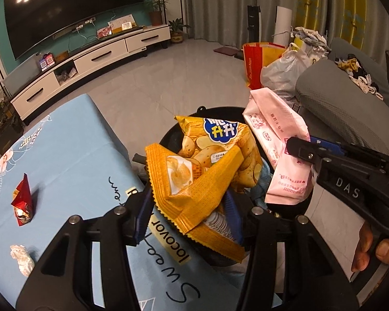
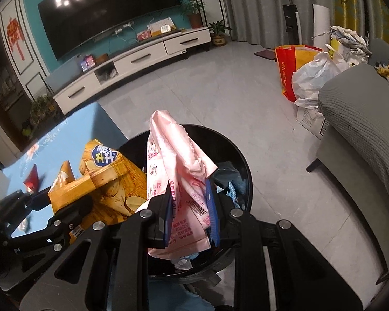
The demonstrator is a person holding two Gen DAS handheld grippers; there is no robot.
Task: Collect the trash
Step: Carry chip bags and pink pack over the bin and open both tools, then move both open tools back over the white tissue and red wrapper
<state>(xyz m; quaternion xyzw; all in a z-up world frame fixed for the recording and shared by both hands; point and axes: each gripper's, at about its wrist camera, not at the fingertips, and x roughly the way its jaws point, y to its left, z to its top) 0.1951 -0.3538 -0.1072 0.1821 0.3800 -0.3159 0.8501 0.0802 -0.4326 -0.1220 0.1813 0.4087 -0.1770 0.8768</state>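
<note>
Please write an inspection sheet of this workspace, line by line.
Surface: blue tablecloth with printed words.
Job's things: yellow chip bag and pink wrapper, both over the black bin; bin holds blue trash.
Clutter: red wrapper and white tissue on the table.
Grippers: left gripper holds the chip bag; right gripper shut on the pink wrapper.
Cables: wires below the TV.
Surroundings: grey sofa, bags, plants.
</note>
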